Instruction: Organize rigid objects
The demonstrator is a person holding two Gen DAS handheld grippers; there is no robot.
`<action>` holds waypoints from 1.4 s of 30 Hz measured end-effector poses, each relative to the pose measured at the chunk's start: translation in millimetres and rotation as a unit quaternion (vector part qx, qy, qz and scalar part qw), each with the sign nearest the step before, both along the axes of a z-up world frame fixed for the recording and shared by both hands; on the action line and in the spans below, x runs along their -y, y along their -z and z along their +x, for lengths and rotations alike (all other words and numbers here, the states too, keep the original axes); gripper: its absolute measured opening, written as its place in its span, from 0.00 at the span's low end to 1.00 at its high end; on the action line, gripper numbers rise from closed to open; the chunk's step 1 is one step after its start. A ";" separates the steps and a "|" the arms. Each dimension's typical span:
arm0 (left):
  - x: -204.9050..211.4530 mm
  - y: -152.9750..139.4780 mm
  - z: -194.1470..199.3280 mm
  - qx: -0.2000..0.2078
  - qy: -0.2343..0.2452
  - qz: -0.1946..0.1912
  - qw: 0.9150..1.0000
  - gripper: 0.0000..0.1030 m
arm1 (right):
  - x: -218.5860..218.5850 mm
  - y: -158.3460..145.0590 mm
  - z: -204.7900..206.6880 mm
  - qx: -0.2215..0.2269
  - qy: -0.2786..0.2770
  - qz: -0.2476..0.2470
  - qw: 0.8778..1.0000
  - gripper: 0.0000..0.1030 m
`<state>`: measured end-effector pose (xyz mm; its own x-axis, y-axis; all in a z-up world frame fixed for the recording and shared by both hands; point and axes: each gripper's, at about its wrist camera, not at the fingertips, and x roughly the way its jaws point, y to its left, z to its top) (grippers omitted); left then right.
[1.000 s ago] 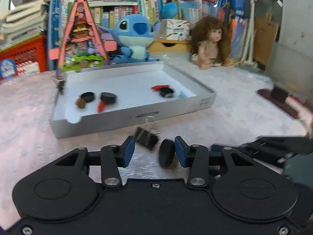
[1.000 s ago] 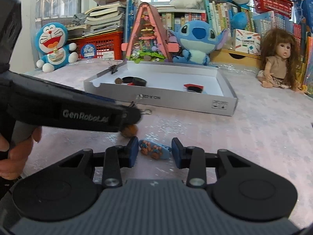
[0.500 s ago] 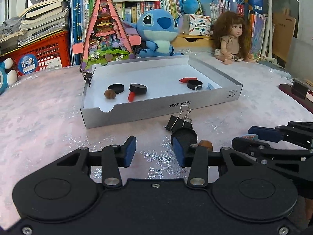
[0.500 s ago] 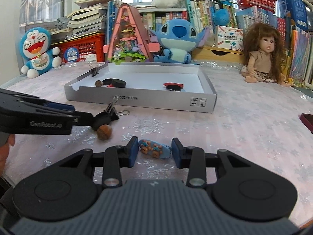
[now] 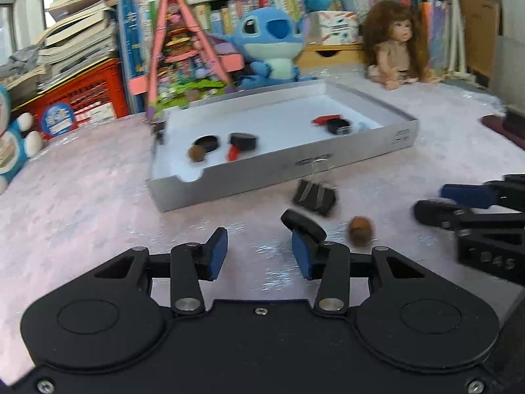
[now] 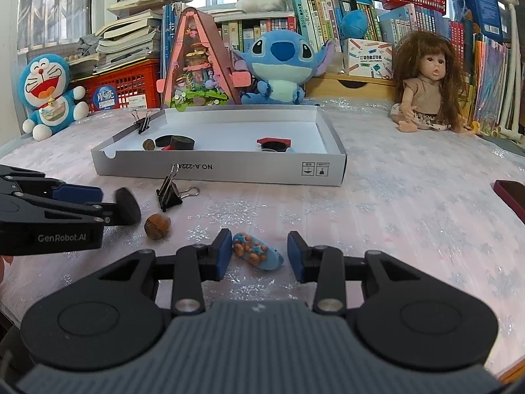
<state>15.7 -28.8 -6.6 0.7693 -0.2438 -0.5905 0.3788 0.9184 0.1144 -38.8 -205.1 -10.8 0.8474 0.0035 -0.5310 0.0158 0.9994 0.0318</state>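
My left gripper [image 5: 259,252] has its jaws opening, with bare table between the blue pads. A black disc [image 5: 303,226] leans tilted on the tip of its right finger, ahead of the pad; it shows as the black disc [image 6: 126,210] off the left gripper's [image 6: 82,202] tip. My right gripper [image 6: 259,256] is opening too, around a blue clip [image 6: 257,252] with little bears that lies on the table; the left pad is close to it, the right pad apart. A brown nut [image 6: 157,226] and a black binder clip [image 6: 169,193] lie in front of the tray [image 6: 213,167].
The shallow white tray [image 5: 295,167] holds black discs, a brown nut and red pieces; another binder clip [image 6: 142,124] grips its far left corner. Plush toys, a doll [image 6: 426,82], a pink model house and books line the back. A dark red object [image 6: 512,197] lies at the right edge.
The black disc has gone from inside the left jaws, against the right pad, to the right fingertip. Both pairs of jaws stand slightly wider. The left view has swung and tilted.
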 end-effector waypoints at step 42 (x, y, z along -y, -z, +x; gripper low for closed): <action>-11.0 -5.4 -21.2 0.032 0.010 -0.030 0.999 0.49 | 0.1 -3.6 -7.7 0.013 0.010 0.004 1.000 0.56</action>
<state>-5.4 -17.8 -1.2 0.7994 -0.2928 -0.5246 0.3909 0.9166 0.0841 -46.5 -205.2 -7.2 0.8609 -0.0098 -0.5087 0.0357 0.9985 0.0412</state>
